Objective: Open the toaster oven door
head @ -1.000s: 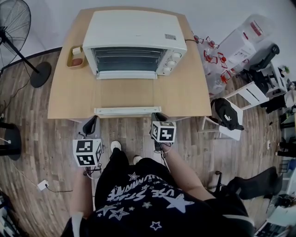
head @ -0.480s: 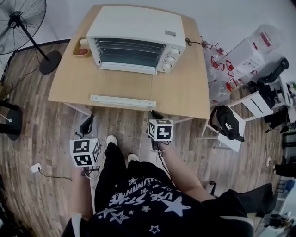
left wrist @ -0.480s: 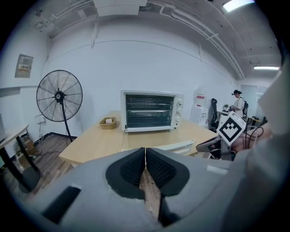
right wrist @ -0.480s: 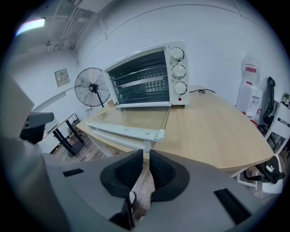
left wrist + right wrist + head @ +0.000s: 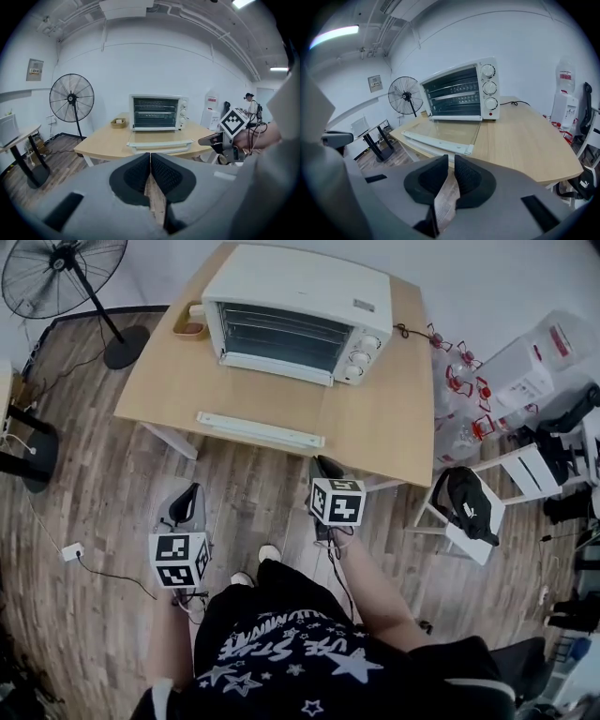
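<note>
The white toaster oven (image 5: pixel 295 310) stands at the back of the wooden table (image 5: pixel 394 427). Its glass door (image 5: pixel 272 395) lies folded down flat, the white handle (image 5: pixel 260 429) near the table's front edge. Both grippers hang over the floor in front of the table, apart from the oven. My left gripper (image 5: pixel 187 498) has its pads together and holds nothing. My right gripper (image 5: pixel 323 467) sits just short of the table edge with a narrow gap between its pads, nothing in it. The left gripper view shows the oven (image 5: pixel 157 112) straight ahead past the left gripper (image 5: pixel 150 157). The right gripper view shows the oven (image 5: pixel 461 93) and handle (image 5: pixel 436 142) beyond the right gripper (image 5: pixel 451 161).
A standing fan (image 5: pixel 66 273) is at the far left. A small tray (image 5: pixel 190 322) sits beside the oven. A chair with a black bag (image 5: pixel 466 502) and plastic boxes (image 5: pixel 525 371) crowd the right. A dark side table (image 5: pixel 19 442) and a floor cable (image 5: pixel 112 573) lie left.
My left gripper has drawn further back from the table's front edge. The right gripper has lifted slightly and stays by the edge. The oven door lay open throughout.
</note>
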Demonstrator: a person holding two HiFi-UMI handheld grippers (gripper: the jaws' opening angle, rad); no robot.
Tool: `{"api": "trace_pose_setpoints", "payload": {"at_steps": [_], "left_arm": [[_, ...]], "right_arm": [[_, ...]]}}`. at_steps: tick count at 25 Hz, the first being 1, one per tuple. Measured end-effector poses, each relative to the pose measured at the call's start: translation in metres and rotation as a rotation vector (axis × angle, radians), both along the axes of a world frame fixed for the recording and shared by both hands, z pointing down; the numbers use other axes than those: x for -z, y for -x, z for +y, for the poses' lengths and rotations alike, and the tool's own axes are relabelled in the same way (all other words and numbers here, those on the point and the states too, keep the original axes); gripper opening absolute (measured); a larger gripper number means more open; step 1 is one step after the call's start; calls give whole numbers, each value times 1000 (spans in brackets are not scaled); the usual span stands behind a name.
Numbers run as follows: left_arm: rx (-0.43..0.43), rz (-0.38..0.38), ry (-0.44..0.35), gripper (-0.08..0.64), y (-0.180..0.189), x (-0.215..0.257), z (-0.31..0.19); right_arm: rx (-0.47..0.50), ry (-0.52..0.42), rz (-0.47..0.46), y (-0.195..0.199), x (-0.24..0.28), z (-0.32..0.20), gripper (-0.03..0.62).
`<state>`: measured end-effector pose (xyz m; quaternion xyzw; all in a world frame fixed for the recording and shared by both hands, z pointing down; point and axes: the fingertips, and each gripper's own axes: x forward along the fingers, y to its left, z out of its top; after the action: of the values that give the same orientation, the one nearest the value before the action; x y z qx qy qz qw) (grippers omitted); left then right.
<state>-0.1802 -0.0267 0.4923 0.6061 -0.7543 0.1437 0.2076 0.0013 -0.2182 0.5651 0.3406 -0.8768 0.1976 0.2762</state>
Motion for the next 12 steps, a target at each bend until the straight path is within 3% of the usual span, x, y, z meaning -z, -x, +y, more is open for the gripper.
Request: {"api": "trace_pose_setpoints", "payload": {"at_steps": [6,12], "left_arm": [[68,19,-12,21,-3,-7,40],[147,37,-31,21,-17,-8,101]], "right_arm": [[78,-76,-24,22,22,22,5],[188,-117,-20,34,35,72,3]]}}
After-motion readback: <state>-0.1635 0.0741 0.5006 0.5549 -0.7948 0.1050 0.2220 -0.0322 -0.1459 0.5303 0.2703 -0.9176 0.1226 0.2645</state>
